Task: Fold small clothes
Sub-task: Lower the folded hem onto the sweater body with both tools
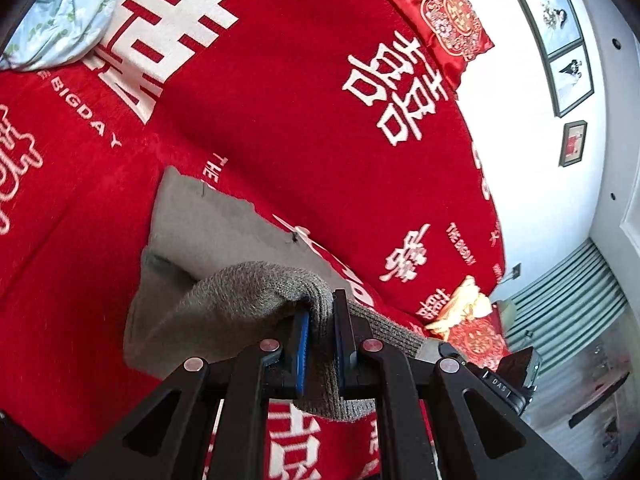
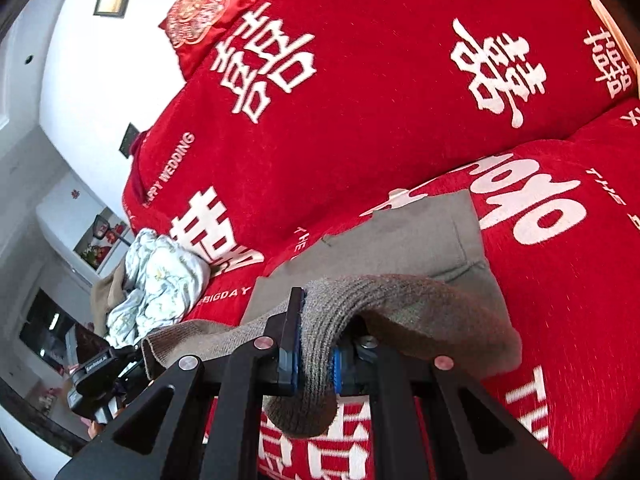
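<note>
Knitwear fills the foreground of both wrist views: a grey-brown ribbed knit garment (image 1: 248,292) is lifted at one edge above a red bedspread (image 1: 280,120) printed with large white double-happiness characters and the words "THE BIGDAY" and "HAPPY WEDDING". The left gripper (image 1: 320,320) is clamped on a fold of that knit, its blue-padded fingers (image 1: 303,344) pressed tight against the fabric, which bunches over the tips and hangs below them. The right gripper (image 2: 316,344) is likewise closed on the ribbed edge (image 2: 320,320), the cloth draped thickly over its right finger and drooping in a rounded lump underneath. Between the two grips the edge runs as a slack band, and in the right wrist view the other gripper's black body (image 2: 96,376) shows at the far end of it. Beyond the raised edge, the smoother grey part of the garment (image 1: 208,216) lies flat on the bedspread, its far border ragged in outline. A pale blue floral cloth (image 2: 160,280) sits crumpled on the bed well apart from the garment, and a red embroidered cushion (image 1: 444,20) rests near the white wall, where framed pictures (image 1: 556,44) hang.
</note>
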Motion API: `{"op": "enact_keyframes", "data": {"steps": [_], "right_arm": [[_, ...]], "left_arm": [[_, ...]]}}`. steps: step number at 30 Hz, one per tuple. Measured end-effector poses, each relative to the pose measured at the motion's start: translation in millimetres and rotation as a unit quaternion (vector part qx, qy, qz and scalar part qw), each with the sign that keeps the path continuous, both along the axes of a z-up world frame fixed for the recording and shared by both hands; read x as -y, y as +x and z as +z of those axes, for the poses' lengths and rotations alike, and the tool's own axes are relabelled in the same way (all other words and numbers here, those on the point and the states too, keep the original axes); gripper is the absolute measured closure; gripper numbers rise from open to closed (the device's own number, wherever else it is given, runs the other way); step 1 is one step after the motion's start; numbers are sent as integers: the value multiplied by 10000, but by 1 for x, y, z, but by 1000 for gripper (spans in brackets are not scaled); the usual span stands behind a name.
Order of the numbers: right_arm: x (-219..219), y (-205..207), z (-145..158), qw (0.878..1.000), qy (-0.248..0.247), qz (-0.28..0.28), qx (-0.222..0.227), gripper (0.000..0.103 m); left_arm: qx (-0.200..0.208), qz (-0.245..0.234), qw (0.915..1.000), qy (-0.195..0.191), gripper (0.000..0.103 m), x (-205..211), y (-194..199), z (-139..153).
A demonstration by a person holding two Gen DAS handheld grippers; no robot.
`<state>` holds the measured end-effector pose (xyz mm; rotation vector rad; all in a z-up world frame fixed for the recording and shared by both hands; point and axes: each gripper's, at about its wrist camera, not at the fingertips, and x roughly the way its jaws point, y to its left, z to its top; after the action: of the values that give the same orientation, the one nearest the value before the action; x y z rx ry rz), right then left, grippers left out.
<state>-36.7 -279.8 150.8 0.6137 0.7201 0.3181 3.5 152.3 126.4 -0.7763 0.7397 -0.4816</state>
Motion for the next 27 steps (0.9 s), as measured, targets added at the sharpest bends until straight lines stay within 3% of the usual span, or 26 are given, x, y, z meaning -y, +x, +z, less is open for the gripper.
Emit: {"op": "enact_keyframes", "data": {"steps": [14, 27], "right_arm": [[-1, 89, -18, 9991, -195, -174, -339, 91], [8, 167, -77, 9949, -221, -290, -939, 91]], "left_arm": [[-261, 72, 9989, 393, 92, 21, 95, -7], [-688, 78, 9948, 745, 92, 42, 175, -51]]}}
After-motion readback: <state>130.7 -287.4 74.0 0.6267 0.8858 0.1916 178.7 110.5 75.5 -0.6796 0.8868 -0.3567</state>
